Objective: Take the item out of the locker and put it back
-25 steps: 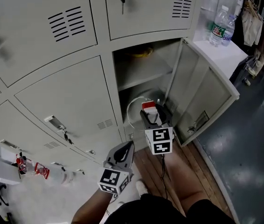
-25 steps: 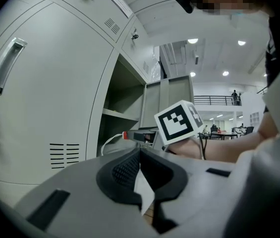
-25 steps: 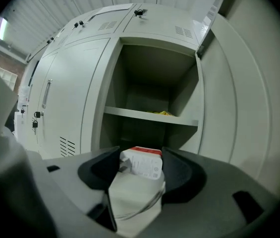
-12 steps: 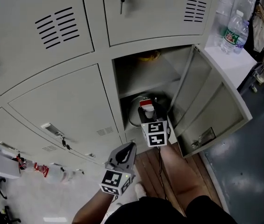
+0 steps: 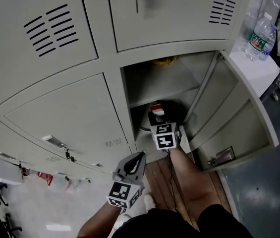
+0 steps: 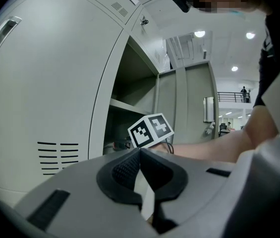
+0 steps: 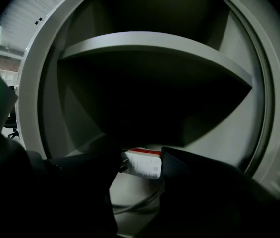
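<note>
Return of the item appears to be the step in hand. The right gripper [image 5: 155,118] has its jaws pinching a small red-and-white item [image 7: 143,164] by its two sides. Both sit at the mouth of the lower compartment of the open locker [image 5: 117,98], under the shelf [image 5: 163,89]. To do this well, in my judgement, the item should go deeper into the compartment, kept level and clear of the shelf edge above. It should be lowered onto the compartment floor beside the pale cable [image 7: 136,202] lying there, not on top of it, and the jaws spread only once it rests. The open door [image 5: 231,115] stands to the right and leaves the way clear. The right forearm is stretched forward from the person towards the opening, with the gripper tilted slightly downward. The left gripper [image 5: 136,158] is nearer the person and left of the opening, pointing about level at the closed locker front. Its jaws are pressed together with nothing between them.
</note>
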{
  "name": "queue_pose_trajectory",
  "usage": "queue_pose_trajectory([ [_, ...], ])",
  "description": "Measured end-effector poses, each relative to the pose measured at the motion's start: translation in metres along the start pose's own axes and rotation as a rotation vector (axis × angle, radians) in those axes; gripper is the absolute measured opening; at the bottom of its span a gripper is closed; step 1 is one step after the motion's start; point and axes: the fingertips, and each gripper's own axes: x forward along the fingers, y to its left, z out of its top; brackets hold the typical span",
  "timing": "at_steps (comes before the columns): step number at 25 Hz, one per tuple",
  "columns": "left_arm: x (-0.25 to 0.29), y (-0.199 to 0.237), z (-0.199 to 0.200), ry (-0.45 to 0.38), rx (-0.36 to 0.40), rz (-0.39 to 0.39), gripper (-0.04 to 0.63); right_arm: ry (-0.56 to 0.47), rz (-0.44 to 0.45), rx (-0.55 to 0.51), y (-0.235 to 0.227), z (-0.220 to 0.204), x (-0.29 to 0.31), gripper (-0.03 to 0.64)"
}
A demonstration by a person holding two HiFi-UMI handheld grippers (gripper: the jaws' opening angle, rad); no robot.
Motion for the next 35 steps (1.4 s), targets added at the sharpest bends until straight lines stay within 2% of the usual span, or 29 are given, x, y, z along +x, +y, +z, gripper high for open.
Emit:
queue_pose_trajectory([
  [6,0.002,0.005,-0.001,-0.002,-0.005,0.008,0.006,0.032,0.0,-0.032,-0.002,-0.006,0.011,0.253],
  [17,0.0,0.006,-0.002,0.003,-0.004,0.01,0.006,0.065,0.021,-0.004,0.001,-0.018,0.015,0.256],
  [22,-0.004,0.005,-0.003,0.017,-0.006,0.009,0.006,0.077,0.008,-0.051,0.003,-0.02,0.015,0.258],
  [27,-0.013,0.006,-0.003,0.017,-0.006,0.017,0.006,0.139,-0.015,-0.162,0.008,-0.032,0.017,0.261],
  [31,-0.022,0.009,-0.003,0.011,-0.003,0.028,0.006,0.12,-0.027,-0.194,0.011,-0.03,0.014,0.29],
  [35,-0.032,0.011,-0.005,0.014,-0.007,0.036,0.006,0.087,-0.053,-0.185,0.009,-0.024,0.004,0.284],
])
